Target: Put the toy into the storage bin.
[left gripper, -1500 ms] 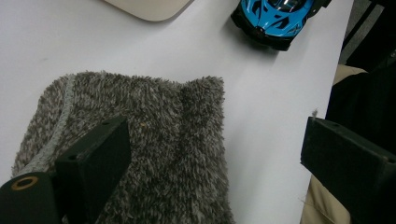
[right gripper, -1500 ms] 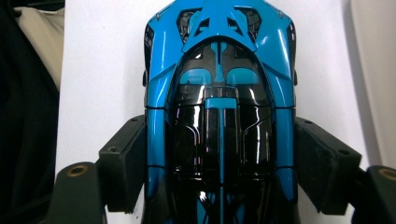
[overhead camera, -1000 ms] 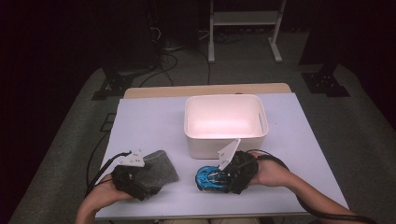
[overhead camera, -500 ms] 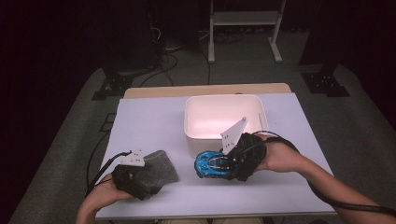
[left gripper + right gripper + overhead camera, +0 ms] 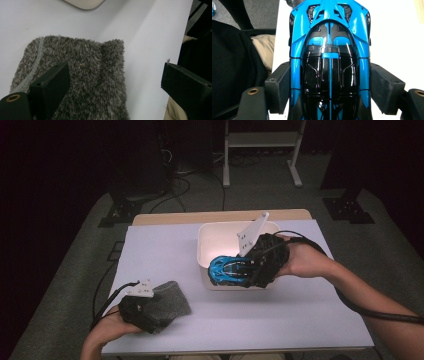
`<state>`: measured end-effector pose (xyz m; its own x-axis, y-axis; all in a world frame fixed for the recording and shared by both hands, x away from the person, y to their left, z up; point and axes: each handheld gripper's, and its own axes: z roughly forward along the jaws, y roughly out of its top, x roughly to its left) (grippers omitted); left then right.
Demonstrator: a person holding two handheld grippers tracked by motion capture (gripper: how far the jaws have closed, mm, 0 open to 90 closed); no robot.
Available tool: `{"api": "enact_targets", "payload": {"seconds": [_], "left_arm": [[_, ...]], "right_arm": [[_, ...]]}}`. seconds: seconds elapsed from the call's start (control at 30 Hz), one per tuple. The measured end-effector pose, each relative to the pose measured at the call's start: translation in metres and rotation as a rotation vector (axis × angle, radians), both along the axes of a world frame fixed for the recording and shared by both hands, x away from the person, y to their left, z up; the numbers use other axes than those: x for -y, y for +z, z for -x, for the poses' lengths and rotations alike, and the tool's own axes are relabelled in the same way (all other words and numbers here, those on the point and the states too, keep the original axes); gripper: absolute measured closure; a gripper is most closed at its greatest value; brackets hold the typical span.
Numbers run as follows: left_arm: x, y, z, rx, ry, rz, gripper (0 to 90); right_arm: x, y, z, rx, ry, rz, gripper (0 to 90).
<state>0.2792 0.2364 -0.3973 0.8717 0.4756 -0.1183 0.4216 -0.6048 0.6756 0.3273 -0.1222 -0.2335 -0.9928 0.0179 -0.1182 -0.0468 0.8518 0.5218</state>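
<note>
Left hand-held gripper (image 5: 150,312): low at the near left of the counter, right over the fuzzy grey cloth. In the left gripper view its two black jaws are wide apart. One jaw sits above the cloth, the other is out past the counter's edge. They pinch nothing.
Fuzzy grey cloth (image 5: 82,82): lies flat on the counter, near the front edge. It is soft and hairy, with a lighter grey band along one side.
Counter (image 5: 300,315): pale, with a plain top. It carries the cloth and the tub.
Right hand-held gripper (image 5: 239,269): held up in the air over the front wall of the tub. Its jaws are clamped on the two sides of the toy car.
Blue toy car (image 5: 329,62): shiny blue and black, squeezed between the right jaws, off the counter, at the tub's front rim.
White tub (image 5: 210,232): stands in the middle of the counter, farther back, open on top.
</note>
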Motion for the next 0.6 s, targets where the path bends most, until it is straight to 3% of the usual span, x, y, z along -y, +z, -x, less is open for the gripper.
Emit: {"api": "enact_targets", "payload": {"seconds": [0.3, 0.6], "left_arm": [[-0.004, -0.003, -0.004, -0.009, 0.013, 0.006, 7.9], [-0.005, -0.005, -0.004, -0.013, 0.037, 0.004, 7.9]], "right_arm": [[0.008, 0.007, -0.039, -0.009, -0.044, 0.014, 25.3], [0.007, -0.003, -0.075, -0.031, -0.065, 0.048, 25.3]]}}
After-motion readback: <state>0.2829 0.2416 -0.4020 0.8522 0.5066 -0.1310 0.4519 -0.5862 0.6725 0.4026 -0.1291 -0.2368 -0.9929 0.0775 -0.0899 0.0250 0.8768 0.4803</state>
